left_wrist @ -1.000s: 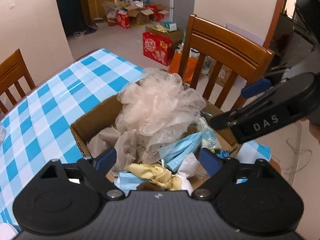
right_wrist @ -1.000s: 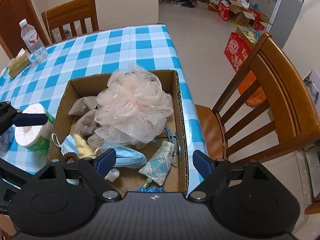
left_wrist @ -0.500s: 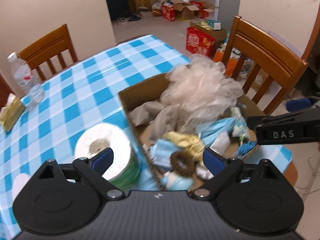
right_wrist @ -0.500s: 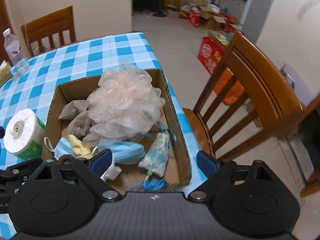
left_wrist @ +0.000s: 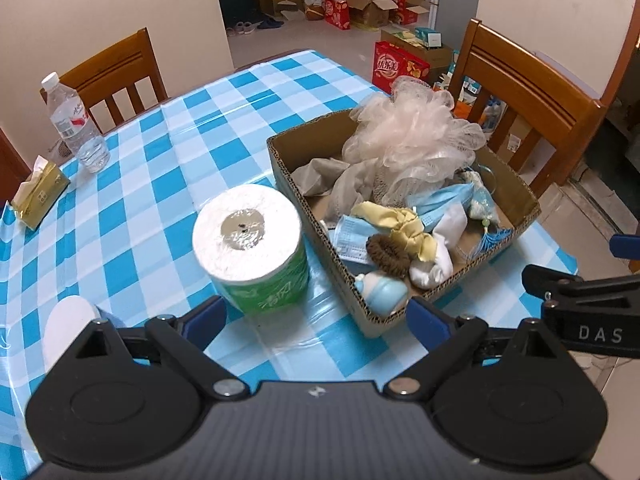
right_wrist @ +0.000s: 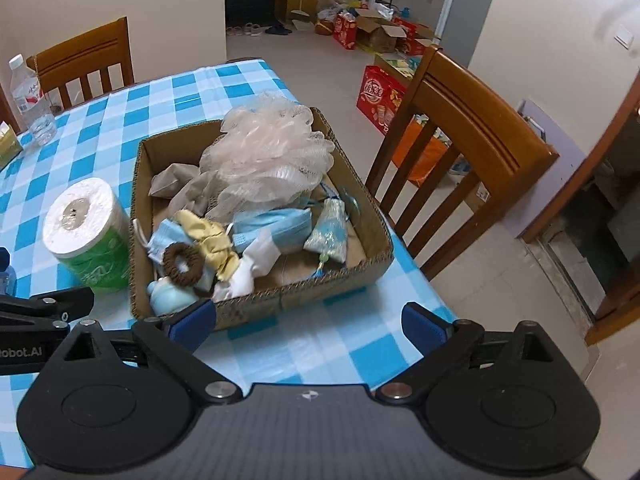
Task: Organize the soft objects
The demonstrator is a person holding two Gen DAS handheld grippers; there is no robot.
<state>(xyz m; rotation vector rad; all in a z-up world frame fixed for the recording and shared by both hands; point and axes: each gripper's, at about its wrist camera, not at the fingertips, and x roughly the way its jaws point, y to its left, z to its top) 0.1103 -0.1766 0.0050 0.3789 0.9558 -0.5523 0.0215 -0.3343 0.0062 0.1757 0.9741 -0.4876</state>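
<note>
**Hazards: Paper Roll and Loaded Box**

The paper roll [left_wrist: 250, 246] stands just beside the box [left_wrist: 524, 196]; a careless sweep can topple it. The left gripper [left_wrist: 316, 318] and right gripper [right_wrist: 308, 322] hover spread and empty. The mesh sponge [right_wrist: 266, 150] overhangs the box's far wall and can snag, dragging the masks [right_wrist: 272, 222] out.
</note>
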